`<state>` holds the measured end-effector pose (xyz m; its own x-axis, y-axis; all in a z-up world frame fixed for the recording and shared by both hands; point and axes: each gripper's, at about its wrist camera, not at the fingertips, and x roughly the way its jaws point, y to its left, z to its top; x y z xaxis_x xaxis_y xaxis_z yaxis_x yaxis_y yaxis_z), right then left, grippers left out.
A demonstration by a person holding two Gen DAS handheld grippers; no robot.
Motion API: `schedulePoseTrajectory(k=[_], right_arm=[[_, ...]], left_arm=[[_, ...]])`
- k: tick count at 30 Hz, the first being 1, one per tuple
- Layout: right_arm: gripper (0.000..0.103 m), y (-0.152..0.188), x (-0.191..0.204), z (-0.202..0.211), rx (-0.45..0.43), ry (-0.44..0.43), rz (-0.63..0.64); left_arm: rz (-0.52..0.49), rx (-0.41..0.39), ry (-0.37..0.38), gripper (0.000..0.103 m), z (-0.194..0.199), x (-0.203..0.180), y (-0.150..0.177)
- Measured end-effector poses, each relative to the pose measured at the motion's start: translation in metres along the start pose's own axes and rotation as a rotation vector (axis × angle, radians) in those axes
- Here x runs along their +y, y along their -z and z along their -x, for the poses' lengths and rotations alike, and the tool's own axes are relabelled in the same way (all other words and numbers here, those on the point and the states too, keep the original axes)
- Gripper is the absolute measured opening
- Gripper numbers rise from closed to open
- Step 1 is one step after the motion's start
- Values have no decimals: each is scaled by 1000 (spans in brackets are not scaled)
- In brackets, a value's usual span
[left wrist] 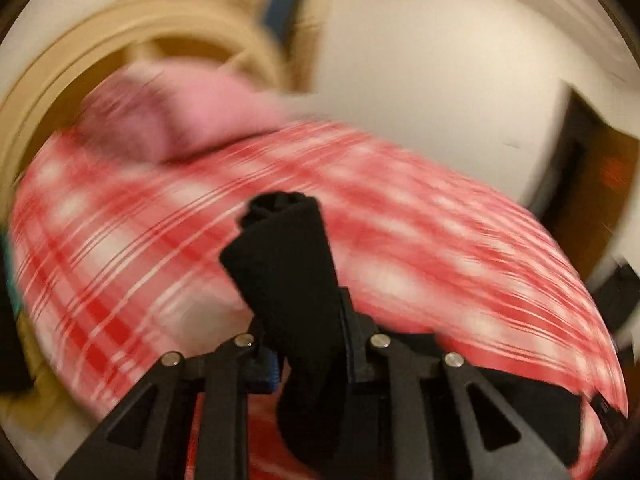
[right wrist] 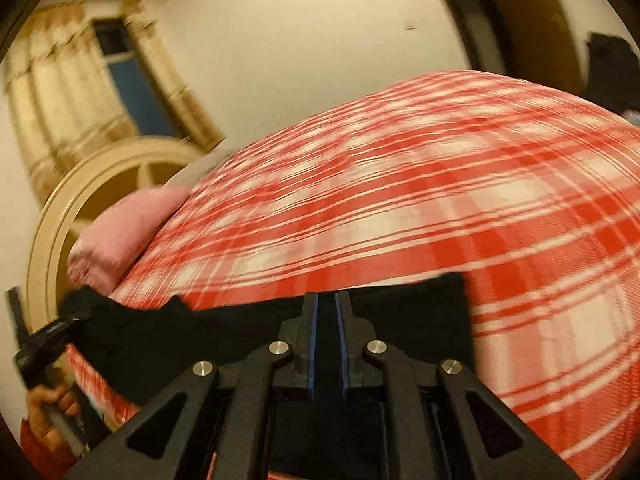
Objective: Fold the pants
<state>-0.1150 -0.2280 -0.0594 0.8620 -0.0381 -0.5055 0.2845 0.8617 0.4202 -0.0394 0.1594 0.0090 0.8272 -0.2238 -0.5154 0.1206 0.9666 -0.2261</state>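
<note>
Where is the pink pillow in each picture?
Left wrist view: the pink pillow is upper left, blurred, above the plaid cover.
Right wrist view: the pink pillow is at the left edge of the plaid cover.
Shared landmark: the curved cream headboard beside it.

A pink pillow (right wrist: 120, 232) lies on the red plaid bedspread (right wrist: 400, 208) beside a cream headboard (right wrist: 60, 208).

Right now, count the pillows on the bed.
1: a pink pillow at the head of the bed, against the cream headboard, beside the red plaid cover. Others may lie out of view.
</note>
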Motion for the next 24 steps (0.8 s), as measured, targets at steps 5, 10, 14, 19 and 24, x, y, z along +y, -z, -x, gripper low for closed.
schedulePoseTrajectory(k=[5,10,14,19,24], right_arm=[[9,-7,-48,27,-34,43,-106],[9,-6,-76,56,-71,78,-138],[9,-12,-93,64,-82,100,-179],[9,-13,-101,71,-97,117,-171],[9,-11,-103,66,-80,113,-180]], left_arm=[[-288,-46,239,23,27,-124,14],[-421,4,421,23,34,-204,48],[-524,35,471,23,34,-246,80],[-635,59,449,23,34,-267,107],[-627,78,443,23,30,-268,106]])
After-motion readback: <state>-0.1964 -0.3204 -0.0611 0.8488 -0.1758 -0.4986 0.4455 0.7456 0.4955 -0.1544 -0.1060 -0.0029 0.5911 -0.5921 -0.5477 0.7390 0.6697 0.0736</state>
